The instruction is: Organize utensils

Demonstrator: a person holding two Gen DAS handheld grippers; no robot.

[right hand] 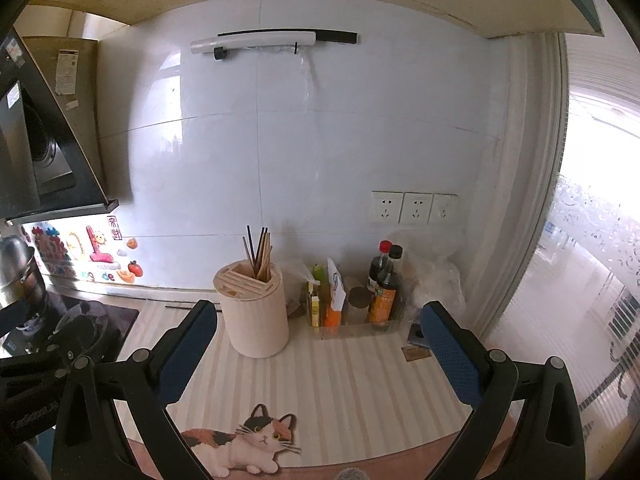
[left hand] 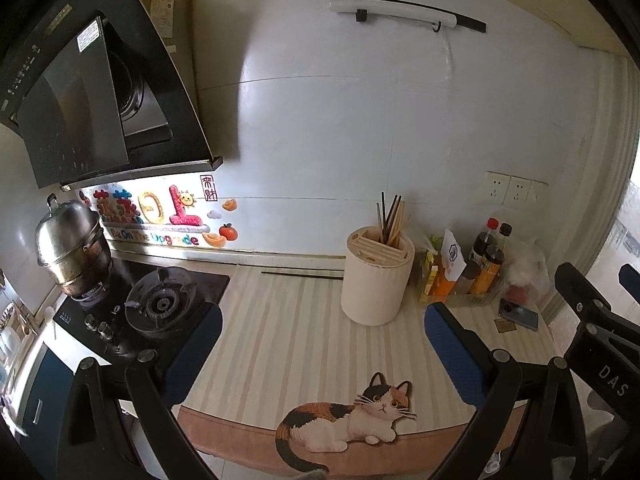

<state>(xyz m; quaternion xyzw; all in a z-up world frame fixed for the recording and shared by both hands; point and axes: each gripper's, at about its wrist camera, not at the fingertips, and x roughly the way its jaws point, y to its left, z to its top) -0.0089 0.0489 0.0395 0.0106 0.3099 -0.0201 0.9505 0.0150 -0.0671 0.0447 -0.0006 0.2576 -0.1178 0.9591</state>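
A cream cylindrical utensil holder (left hand: 376, 280) stands on the striped counter mat (left hand: 288, 320) near the wall, with several chopsticks (left hand: 390, 218) upright in its slot. It also shows in the right wrist view (right hand: 256, 316), with the chopsticks (right hand: 259, 254). One dark chopstick (left hand: 302, 275) lies flat on the counter by the wall, left of the holder. My left gripper (left hand: 324, 328) is open and empty, in front of the holder. My right gripper (right hand: 316, 328) is open and empty, in front of the holder and the bottles.
A gas stove (left hand: 160, 304) with a steel pot (left hand: 72, 244) is at the left under a range hood (left hand: 92, 92). Sauce bottles and packets (right hand: 360, 296), a plastic bag (right hand: 434, 280) and a phone (left hand: 518, 316) crowd the right corner. Wall sockets (right hand: 414, 208) are above them.
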